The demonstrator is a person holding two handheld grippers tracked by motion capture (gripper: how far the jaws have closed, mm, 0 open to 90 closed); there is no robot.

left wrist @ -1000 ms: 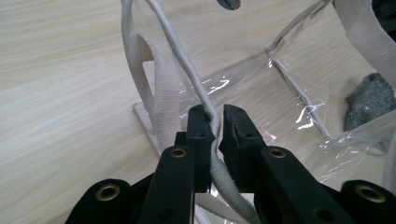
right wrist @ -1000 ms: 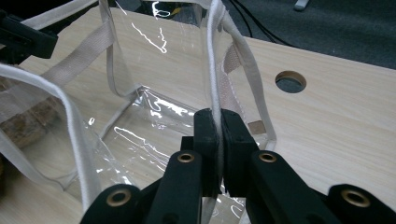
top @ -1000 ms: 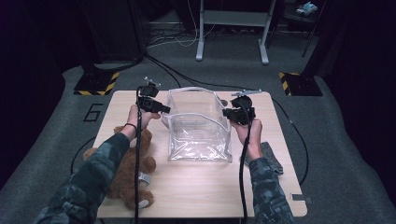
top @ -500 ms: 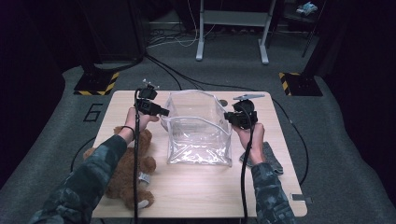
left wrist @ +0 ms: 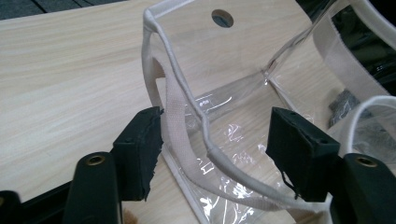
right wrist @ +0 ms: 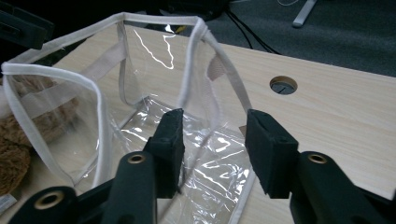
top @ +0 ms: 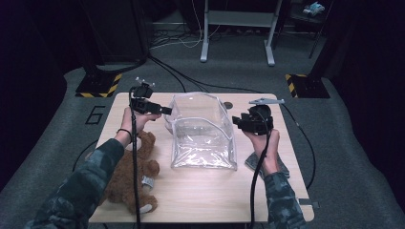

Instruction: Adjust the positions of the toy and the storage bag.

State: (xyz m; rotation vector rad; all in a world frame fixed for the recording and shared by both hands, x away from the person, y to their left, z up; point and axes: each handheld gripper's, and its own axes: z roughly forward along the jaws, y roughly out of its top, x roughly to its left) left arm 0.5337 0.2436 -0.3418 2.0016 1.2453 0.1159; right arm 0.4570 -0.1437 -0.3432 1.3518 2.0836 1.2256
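- Overhead, the clear plastic tote bag (top: 204,130) stands open mid-counter (top: 205,195), between the left hand-held gripper (top: 165,110) and the right hand-held gripper (top: 236,121); a teddy bear (top: 131,176) lies left.
- Left gripper view: jaws have just been opening, released, the bag's handle strap (left wrist: 180,116) between them.
- Right gripper view: jaws just opened too, the bag's rim (right wrist: 212,51) running loose between them.

Lighting: bench (top: 200,191) brightly lit from overhead, surroundings dark; glare streaks on clear plastic bag (right wrist: 154,51); high view soft.

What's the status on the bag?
Left gripper and right gripper just opened, jaws astride the rims. Bag upright, mouth open. Teddy lies left, outside.
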